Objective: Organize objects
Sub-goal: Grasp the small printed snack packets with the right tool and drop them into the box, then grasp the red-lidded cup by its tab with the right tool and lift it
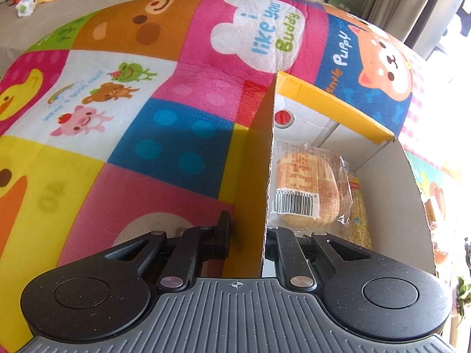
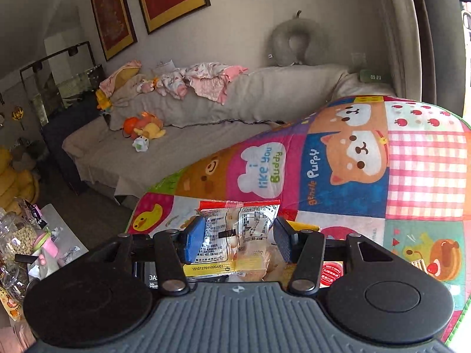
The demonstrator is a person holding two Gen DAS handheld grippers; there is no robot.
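The left gripper [image 1: 250,235] is pinched on the near wall of an open yellow cardboard box [image 1: 338,100] that stands on the colourful cartoon-patterned play mat [image 1: 164,135]. Inside the box lie a clear-wrapped round bun [image 1: 306,188] and, at its 3 o'clock, a yellow printed packet [image 1: 357,214]. The right gripper [image 2: 238,241] clamps a clear snack packet with a red top edge [image 2: 235,229] above the mat.

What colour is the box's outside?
Yellow-orange box; inside is white. Left wrist view shows it best.

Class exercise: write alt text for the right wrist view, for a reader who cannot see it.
The right gripper is shut on a clear snack packet with a red top edge, held above a colourful cartoon play mat. Behind are a grey sofa with soft toys.
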